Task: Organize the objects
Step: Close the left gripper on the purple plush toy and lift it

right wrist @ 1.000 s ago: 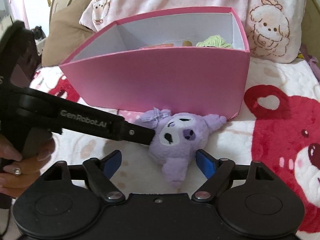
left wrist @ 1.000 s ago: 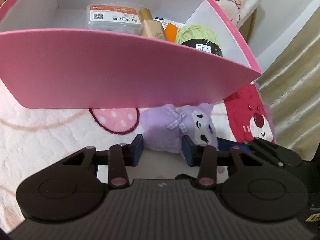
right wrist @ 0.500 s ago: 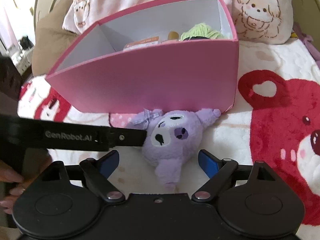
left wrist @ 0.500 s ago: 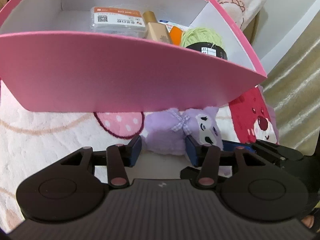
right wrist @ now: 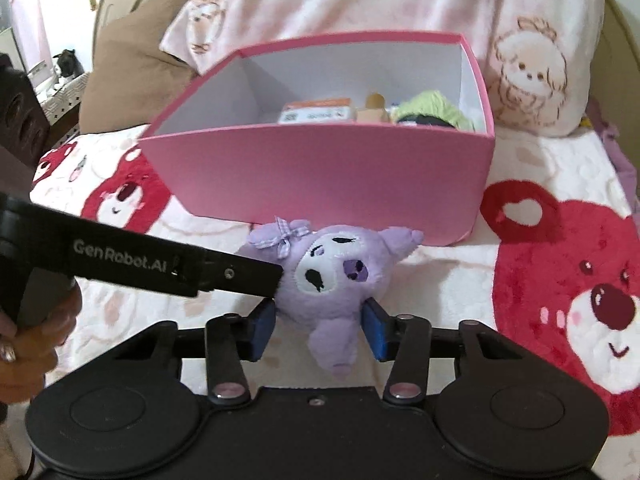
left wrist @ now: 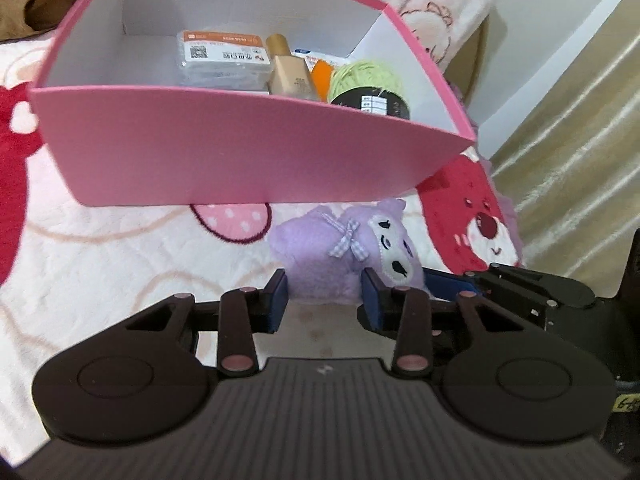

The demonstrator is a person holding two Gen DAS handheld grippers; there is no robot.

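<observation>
A purple plush toy (left wrist: pixel 340 252) (right wrist: pixel 332 276) with a checked bow sits just in front of the pink box (left wrist: pixel 240 152) (right wrist: pixel 320 176). My left gripper (left wrist: pixel 324 300) has its jaws closing, with both blue pads pressed on the plush's back end. One of its black fingers (right wrist: pixel 240 276) reaches in from the left in the right wrist view. The jaws of my right gripper (right wrist: pixel 320 328) are closing too, its pads squeezing the plush's lower body. Inside the box lie a clear case with an orange label (left wrist: pixel 222 54), a beige bottle (left wrist: pixel 290 74) and a green yarn ball (left wrist: pixel 368 80).
Everything rests on a white fleece blanket with red bears (right wrist: pixel 580 300). Pink printed pillows (right wrist: pixel 520 60) and a brown cushion (right wrist: pixel 132 64) stand behind the box. A pale curtain (left wrist: pixel 580 140) hangs at the right. A person's hand (right wrist: pixel 32 344) holds the left gripper's handle.
The right jaws have closed from wide apart onto the plush. Both grippers have risen a little, so more of the box's inside shows. The left jaws narrowed slightly.
</observation>
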